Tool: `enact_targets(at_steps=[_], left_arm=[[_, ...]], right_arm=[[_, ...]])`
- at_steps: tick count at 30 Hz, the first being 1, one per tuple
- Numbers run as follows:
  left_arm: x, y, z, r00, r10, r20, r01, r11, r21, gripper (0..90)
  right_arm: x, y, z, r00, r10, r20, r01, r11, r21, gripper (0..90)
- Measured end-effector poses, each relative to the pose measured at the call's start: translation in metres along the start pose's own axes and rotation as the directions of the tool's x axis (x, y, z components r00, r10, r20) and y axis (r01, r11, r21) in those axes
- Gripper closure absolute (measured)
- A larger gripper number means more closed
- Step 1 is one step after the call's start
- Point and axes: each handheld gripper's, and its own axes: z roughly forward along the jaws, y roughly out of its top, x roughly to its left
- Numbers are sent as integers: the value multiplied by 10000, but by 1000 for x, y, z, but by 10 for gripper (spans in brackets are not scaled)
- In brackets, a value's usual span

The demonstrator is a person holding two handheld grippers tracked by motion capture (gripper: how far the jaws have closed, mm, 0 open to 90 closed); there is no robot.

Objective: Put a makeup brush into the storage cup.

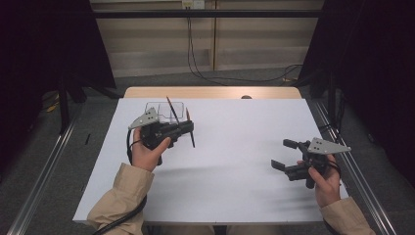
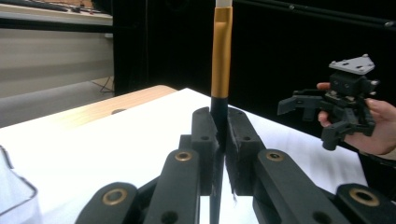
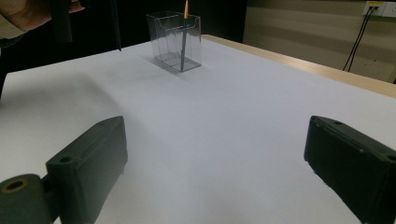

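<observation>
Brush (image 1: pixel 189 128), dark-handled with a gold ferrule, is clamped upright between the closed jaws of the left gripper (image 1: pixel 188 130), above the white table (image 1: pixel 235 186) towards its far-left corner; its long axis runs near vertical, bristle end up. Just beyond it, nearer the far edge, stands a clear plastic holder (image 1: pixel 164 108) with another brush (image 1: pixel 172 110) leaning in it. In my judgement the coming move depends on lining the held brush over that holder's opening. Right gripper (image 1: pixel 283 154), jaws wide apart and empty, hovers near the right edge, well apart.
</observation>
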Motion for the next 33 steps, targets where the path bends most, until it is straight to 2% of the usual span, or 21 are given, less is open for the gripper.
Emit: enact_targets(at_steps=[24, 33], left_arm=[[22, 10, -5, 9973, -135, -722, 146, 9998, 151, 832], [30, 16, -4, 9954, -56, -955, 85, 9995, 298, 832]], right_arm=[[0, 1, -2, 10000, -45, 17, 45, 9999, -91, 57], [0, 1, -1, 10000, -21, -12, 21, 10000, -81, 57]])
